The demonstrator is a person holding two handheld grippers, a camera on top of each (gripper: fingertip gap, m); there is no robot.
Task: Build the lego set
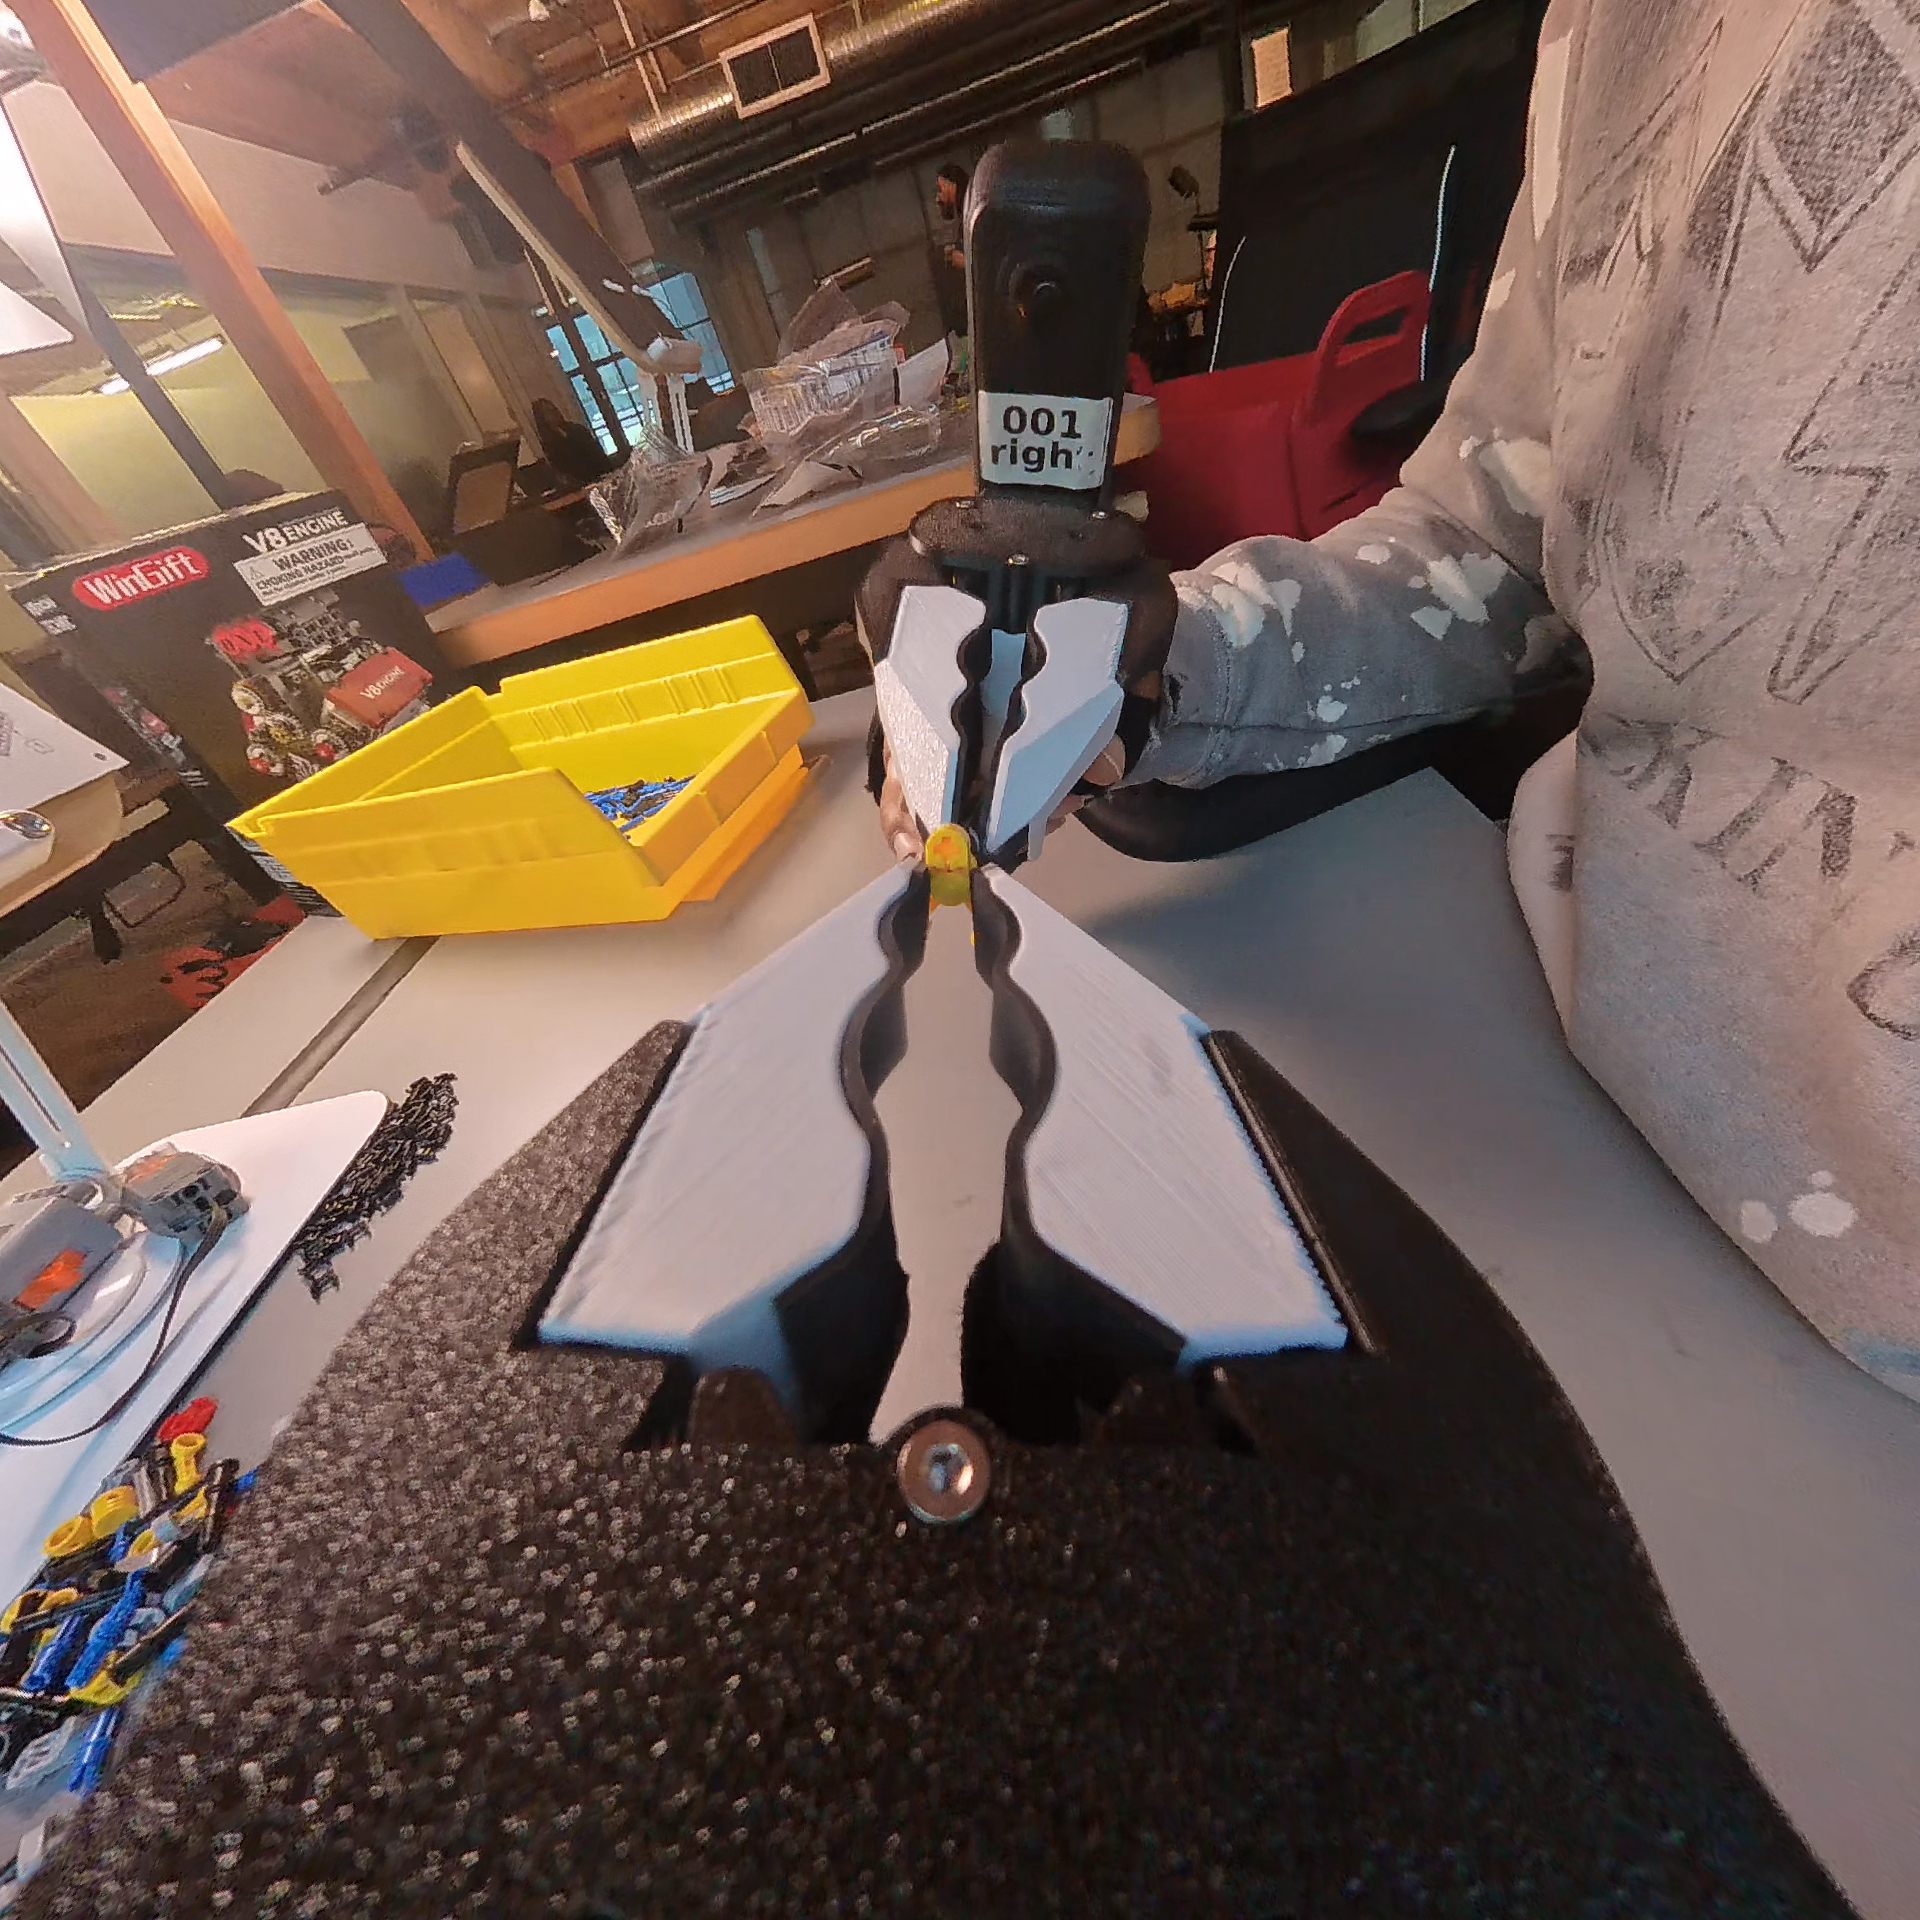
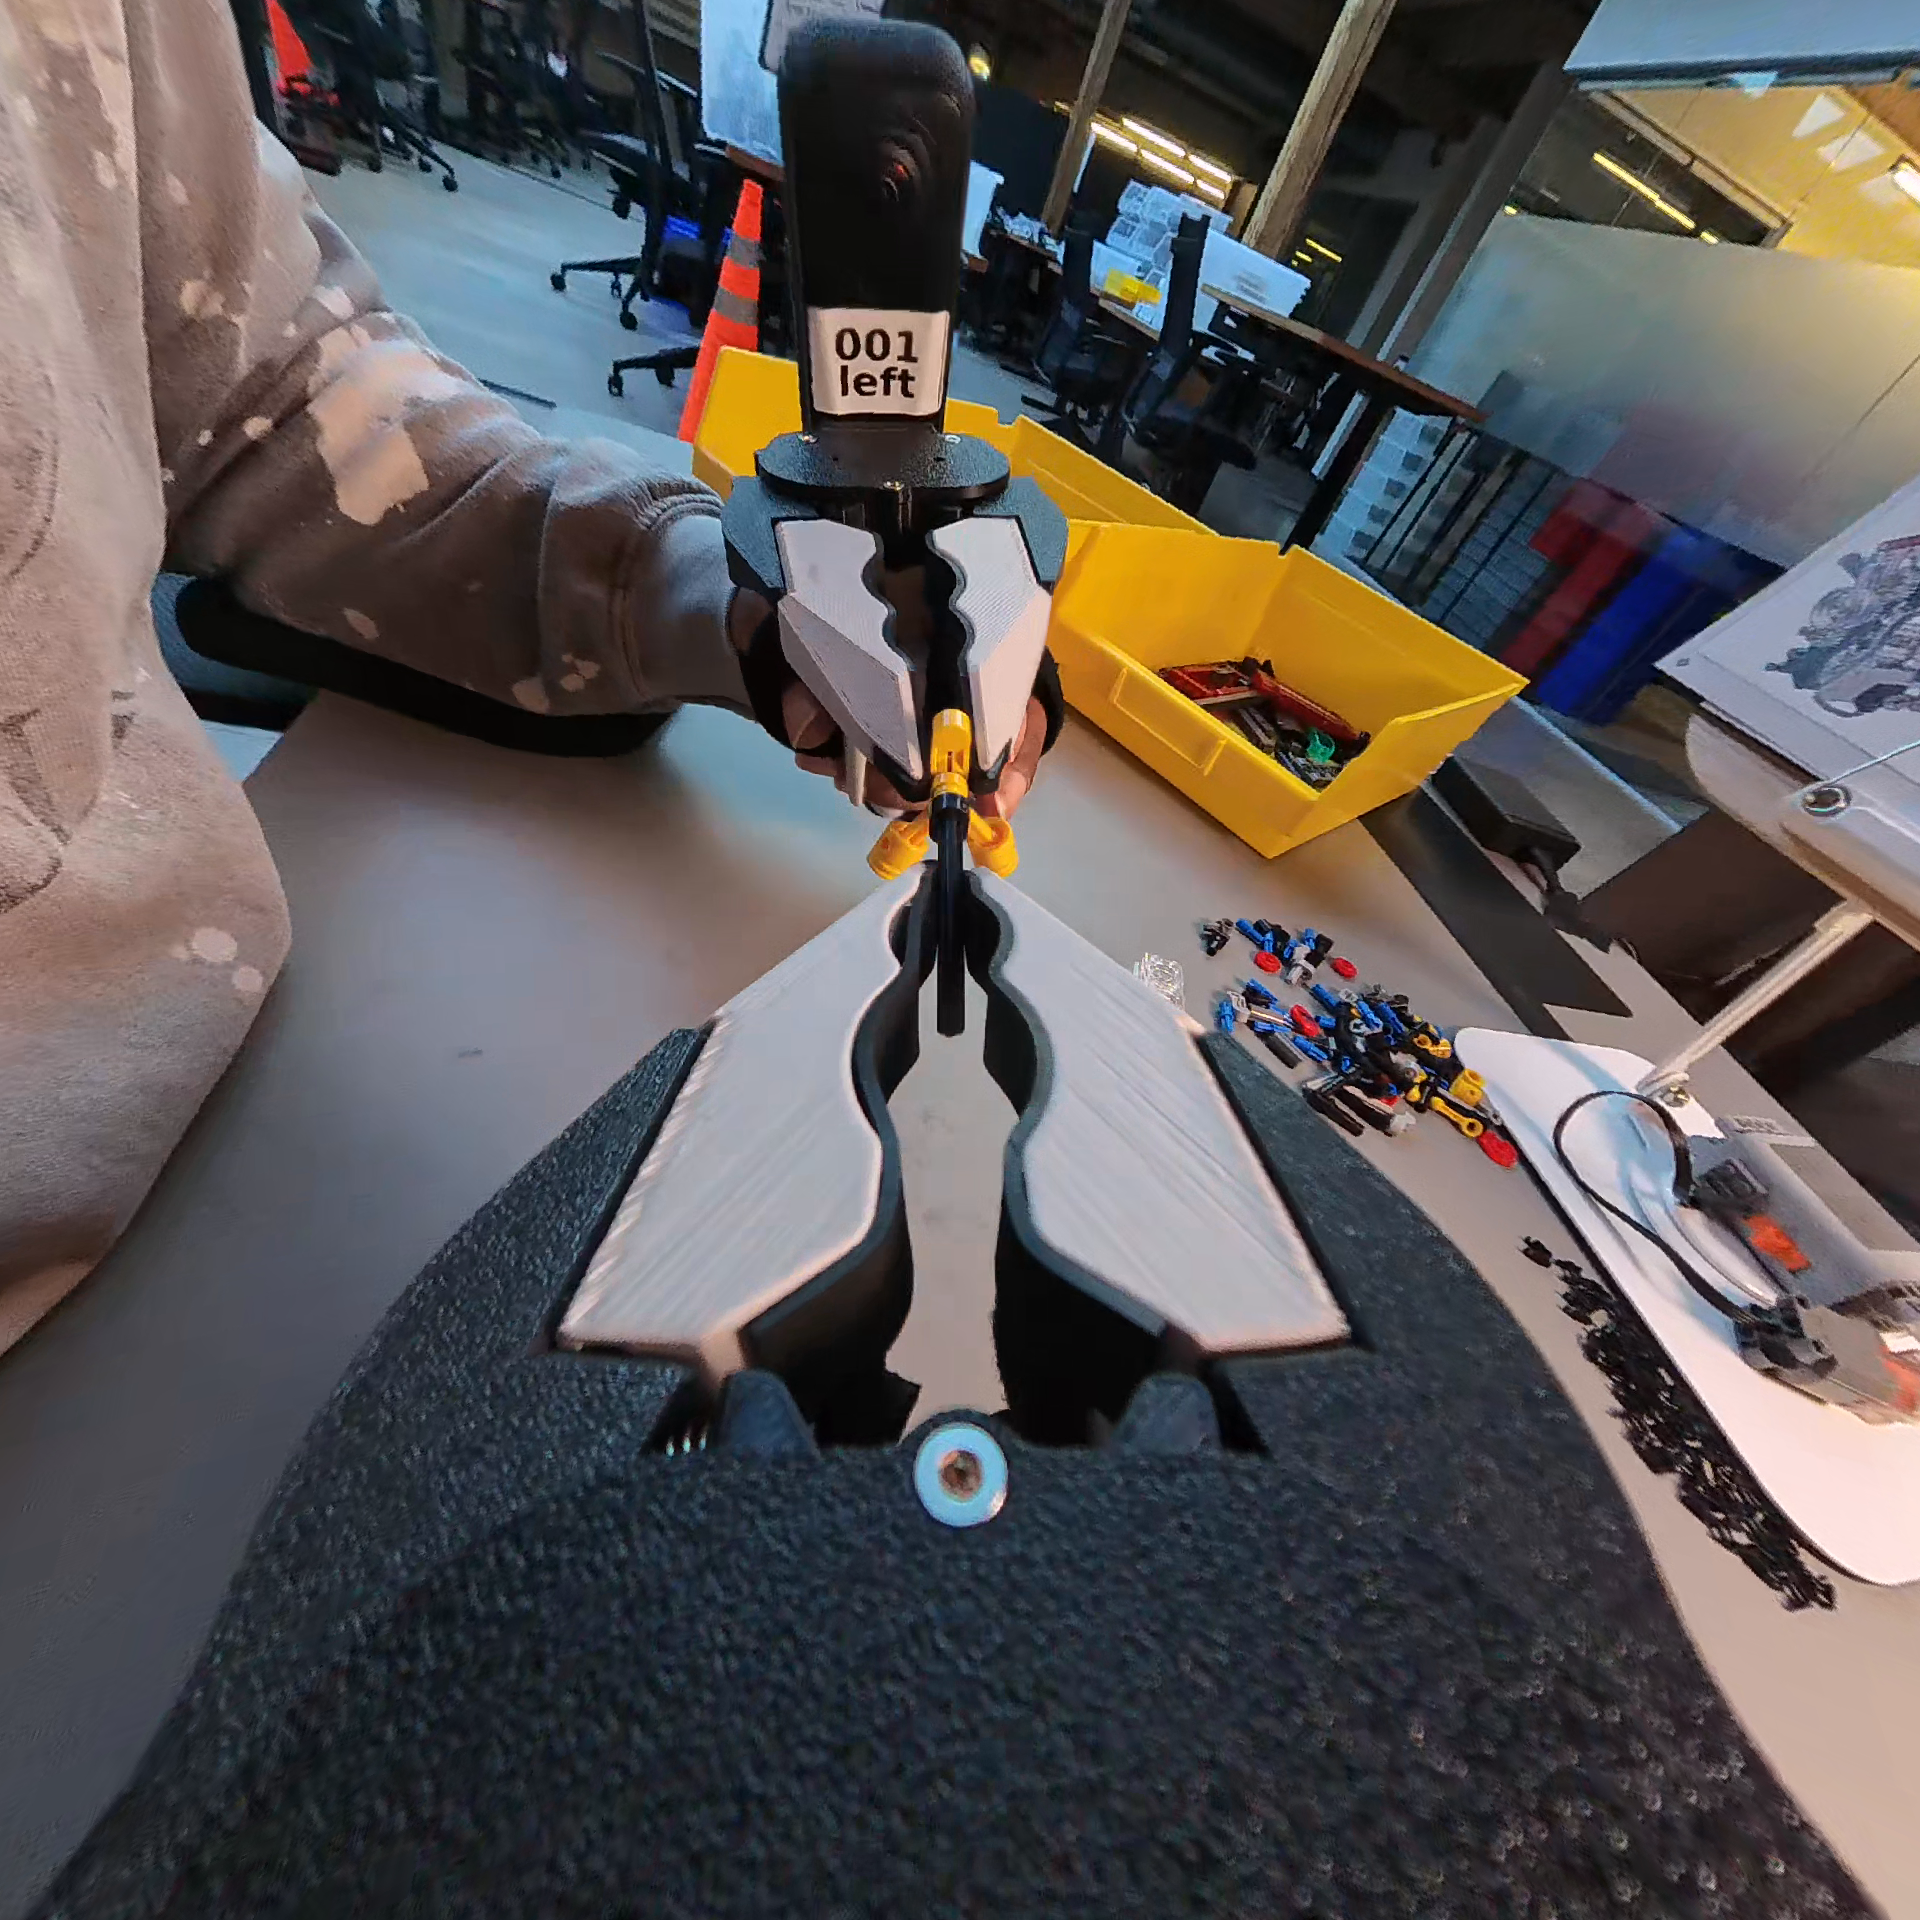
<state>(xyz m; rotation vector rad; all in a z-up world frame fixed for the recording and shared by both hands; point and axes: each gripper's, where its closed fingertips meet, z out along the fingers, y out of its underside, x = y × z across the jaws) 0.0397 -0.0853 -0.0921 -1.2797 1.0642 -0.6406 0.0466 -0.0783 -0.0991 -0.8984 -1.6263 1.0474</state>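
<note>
Both grippers meet tip to tip above the grey tabletop [image 2: 468, 987]. The right gripper [image 2: 940, 883] pinches a thin black plastic axle [image 2: 948, 935]; the left gripper [image 1: 948, 873] clamps its small yellow plastic connector [image 1: 948, 862]. Yellow plastic bins [image 2: 1226, 613] sit by the far edge, with loose small coloured plastic pieces [image 2: 1351, 1029] nearby.

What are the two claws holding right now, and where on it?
Both grip one small assembly: the right claw pinches its black axle, and the left claw pinches the yellow connector end.

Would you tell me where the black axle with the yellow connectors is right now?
The black axle is held above the table between the two facing grippers: the right gripper clamps its near end, and the left gripper pinches a yellow connector on the far end.
</note>
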